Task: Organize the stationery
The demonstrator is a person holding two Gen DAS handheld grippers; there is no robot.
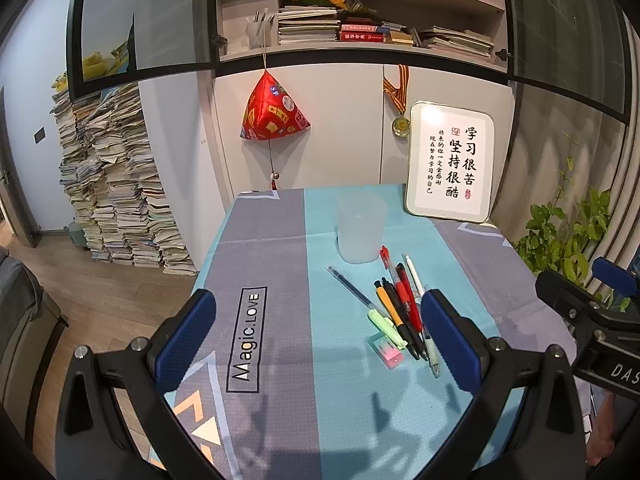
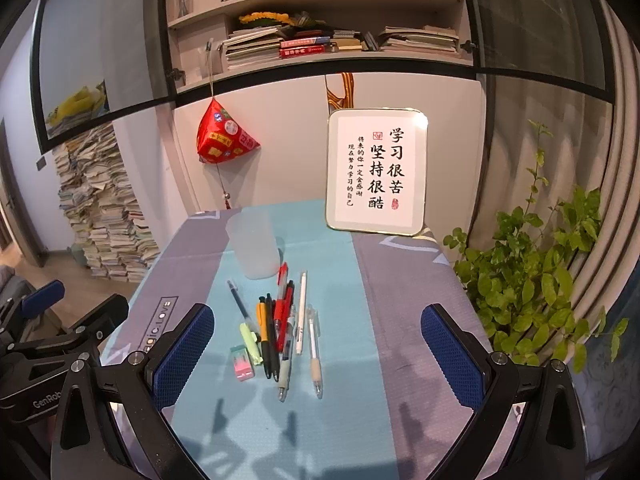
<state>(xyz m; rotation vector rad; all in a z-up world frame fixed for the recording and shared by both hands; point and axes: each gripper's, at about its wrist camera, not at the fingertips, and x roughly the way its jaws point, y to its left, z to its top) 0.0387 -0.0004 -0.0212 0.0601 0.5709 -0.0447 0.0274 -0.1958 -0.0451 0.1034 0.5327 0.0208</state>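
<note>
Both grippers hang over the near part of a table covered by a blue-and-grey tablecloth (image 2: 400, 300), each with its jaws spread wide and nothing between them. The left gripper (image 1: 318, 334) sits over the left half of the cloth, beside the "Magic.LOVE" print; the right gripper (image 2: 318, 350) faces the stationery head-on. A translucent plastic cup (image 2: 253, 245) stands upright on the blue stripe toward the far side. Just nearer than the cup lies a loose cluster of pens (image 2: 280, 320), side by side and partly overlapping: red, black, orange, white and a slim dark-blue one (image 2: 239, 302) angled off to the left. A pale green highlighter (image 2: 251, 338) and a pink-and-green eraser (image 2: 242, 362) lie at the cluster's near left. A framed calligraphy board (image 2: 376, 172) leans at the far right, with a leafy plant (image 2: 528, 280) off the table's right edge.
</note>
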